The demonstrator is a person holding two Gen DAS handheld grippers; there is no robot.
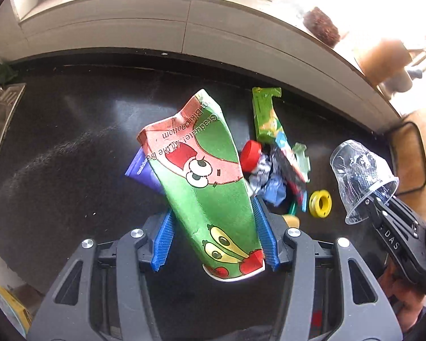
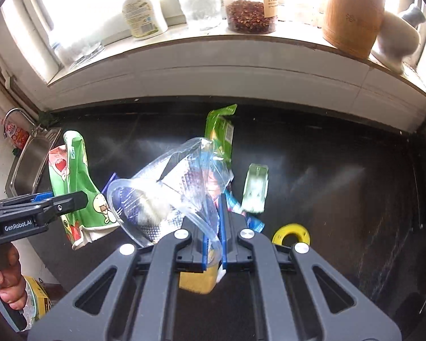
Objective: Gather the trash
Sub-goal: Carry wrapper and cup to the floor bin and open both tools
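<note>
Left wrist view: paper cup and plastic cup both held above the tabletop

Left wrist view, noted first. The left hand-held gripper (image 1: pixel 213 224) is clamped on a crushed green paper cup (image 1: pixel 204 182) printed with cartoon figures; both blue pads (image 1: pixel 163 241) are pressed against the cup's sides near its base. The cup's flattened mouth is pointed away from the camera, over the dark tabletop (image 1: pixel 71 142). A purple wrapper (image 1: pixel 140 167) is seen just behind the cup.

Loose trash is spread on the tabletop to the cup's right: a green snack packet (image 1: pixel 265 113), a red bottle cap (image 1: pixel 250 156), a crumpled blue-and-white wrapper (image 1: pixel 267 182) and a yellow tape roll (image 1: pixel 321 203). The cap and crumpled wrapper are touching; the roll is set apart.

Right wrist view. The right hand-held gripper (image 2: pixel 213 233) is clenched on the rim of a crumpled clear plastic cup (image 2: pixel 167 193), the thin wall pinched between its closed blue pads. The cup is tilted, mouth toward the lower left. A yellow sponge-like block (image 2: pixel 197 280) is seen under the jaws; contact cannot be told. A pale green wrapper (image 2: pixel 255 190) is lying near the roll. A steel sink (image 2: pixel 31 159) is seen at the left edge, and a windowsill with a bottle (image 2: pixel 142 14) and a jar (image 2: pixel 250 14) behind.
</note>
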